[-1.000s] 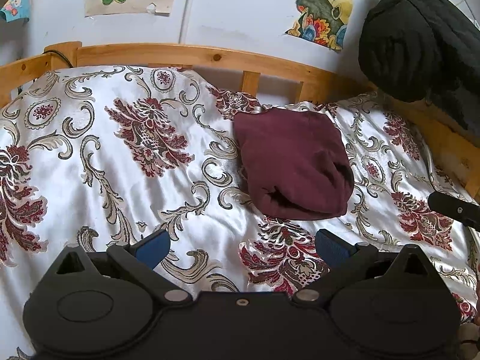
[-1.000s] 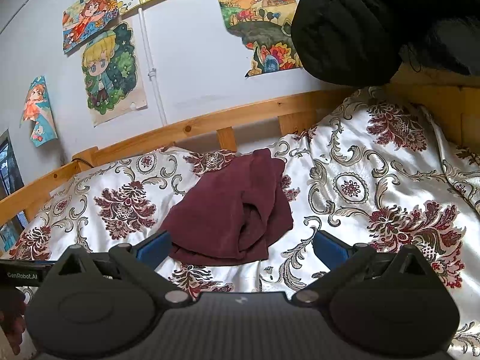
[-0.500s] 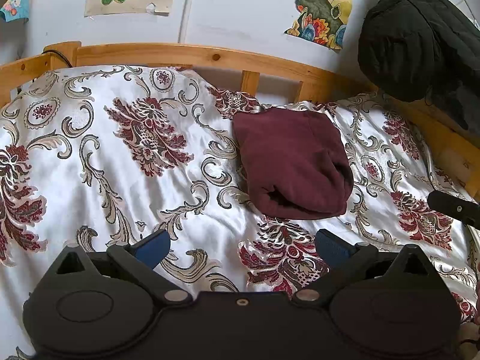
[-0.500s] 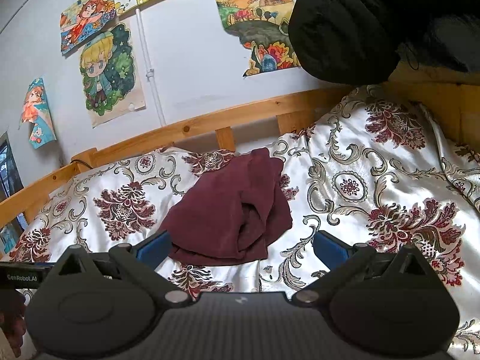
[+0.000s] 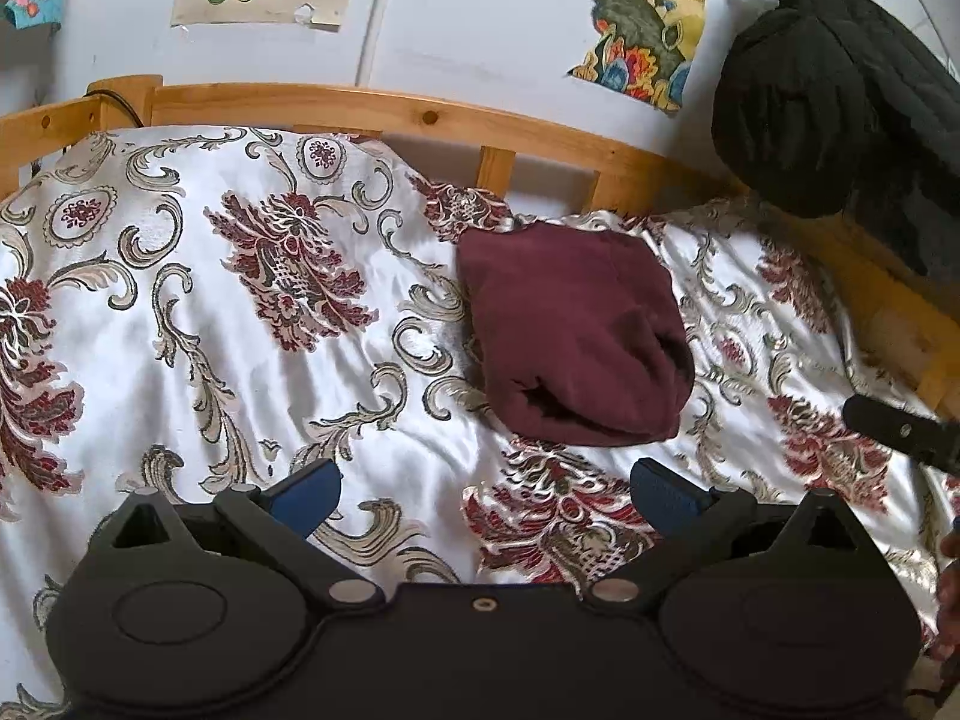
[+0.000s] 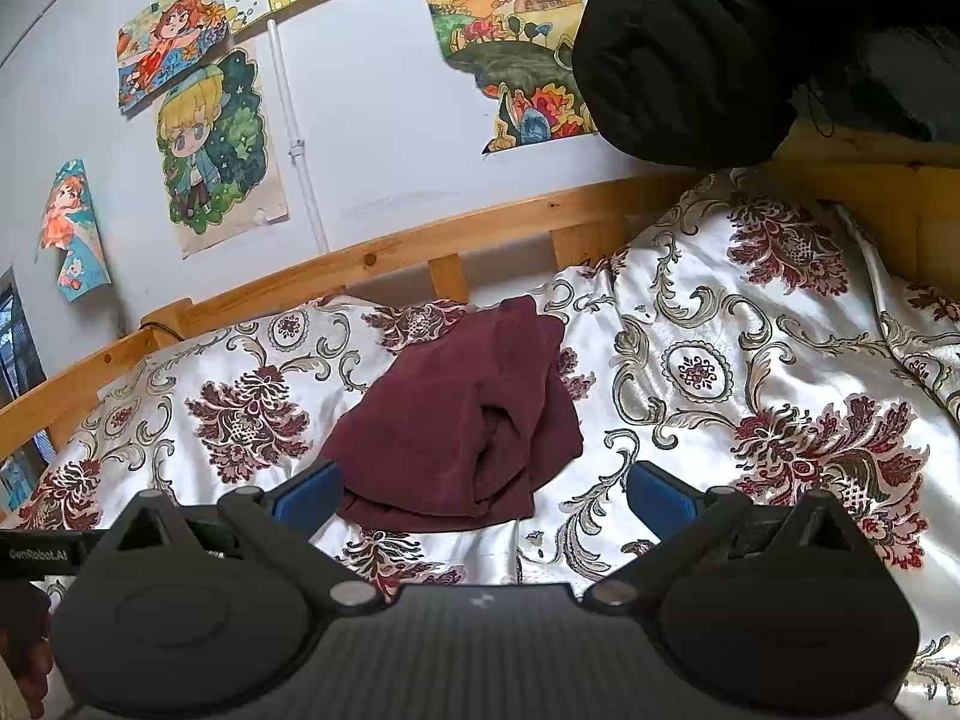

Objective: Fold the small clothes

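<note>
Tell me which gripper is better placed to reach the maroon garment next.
Right, probably. The right gripper is open with the maroon garment lying just ahead, its near edge beside the left finger. The left gripper, also open, has bare bedspread between it and the garment.

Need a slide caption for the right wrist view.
Open right gripper hovers before a folded maroon garment on the floral bedspread.
</note>
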{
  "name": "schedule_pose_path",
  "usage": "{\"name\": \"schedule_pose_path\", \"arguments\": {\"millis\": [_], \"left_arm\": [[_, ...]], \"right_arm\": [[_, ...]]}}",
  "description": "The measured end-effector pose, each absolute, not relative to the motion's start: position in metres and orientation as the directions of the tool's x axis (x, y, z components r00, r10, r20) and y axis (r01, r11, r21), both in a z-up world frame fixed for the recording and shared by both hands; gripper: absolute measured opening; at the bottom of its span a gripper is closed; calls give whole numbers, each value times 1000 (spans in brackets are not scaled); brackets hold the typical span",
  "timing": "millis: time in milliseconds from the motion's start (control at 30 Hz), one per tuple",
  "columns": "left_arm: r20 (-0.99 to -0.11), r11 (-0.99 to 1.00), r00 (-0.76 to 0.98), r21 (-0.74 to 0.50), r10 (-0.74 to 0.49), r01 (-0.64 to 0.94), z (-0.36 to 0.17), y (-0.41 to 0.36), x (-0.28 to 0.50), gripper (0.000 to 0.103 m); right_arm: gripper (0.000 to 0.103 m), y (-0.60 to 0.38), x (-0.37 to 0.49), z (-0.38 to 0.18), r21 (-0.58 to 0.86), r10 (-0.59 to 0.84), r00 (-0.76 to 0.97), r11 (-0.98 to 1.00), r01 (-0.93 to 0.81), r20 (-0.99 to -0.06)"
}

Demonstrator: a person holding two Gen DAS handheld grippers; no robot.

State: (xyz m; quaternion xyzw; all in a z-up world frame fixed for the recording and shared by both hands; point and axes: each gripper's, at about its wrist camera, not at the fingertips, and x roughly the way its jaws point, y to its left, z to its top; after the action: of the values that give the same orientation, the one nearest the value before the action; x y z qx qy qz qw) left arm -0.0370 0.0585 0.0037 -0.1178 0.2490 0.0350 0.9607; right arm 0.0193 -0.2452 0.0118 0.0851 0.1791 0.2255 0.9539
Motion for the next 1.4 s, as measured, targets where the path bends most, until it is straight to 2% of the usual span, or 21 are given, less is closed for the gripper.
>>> {"name": "schedule_pose_path", "arguments": {"millis": [67,200,267,467,867,1400], "left_arm": [[-493,970,868,-177,57,-164,7,55,-36,102],[-488,966,842,15,232,-257,11,41,-33,102],[-478,960,836,63,270,-274,10,37,-33,102],[-478,961,841,25,253,-275,13,44,-37,102],[-448,962,854,62,265,-266,12,38,-39,102],[-468,961,842,74,269,-266,10,35,-37,102]], "right_arm": [[103,-245,19,12,244,460,835,884,-398,-303],[103,-245,19,12,244,460,834,884,-399,-303],[103,-245,19,12,244,460,835,884,-399,-303],[103,-246,19,12,245,460,834,884,-399,-304],[103,-246,19,12,246,460,834,884,-398,-304],[103,-244,18,11,246,456,836,886,-394,-306]]}}
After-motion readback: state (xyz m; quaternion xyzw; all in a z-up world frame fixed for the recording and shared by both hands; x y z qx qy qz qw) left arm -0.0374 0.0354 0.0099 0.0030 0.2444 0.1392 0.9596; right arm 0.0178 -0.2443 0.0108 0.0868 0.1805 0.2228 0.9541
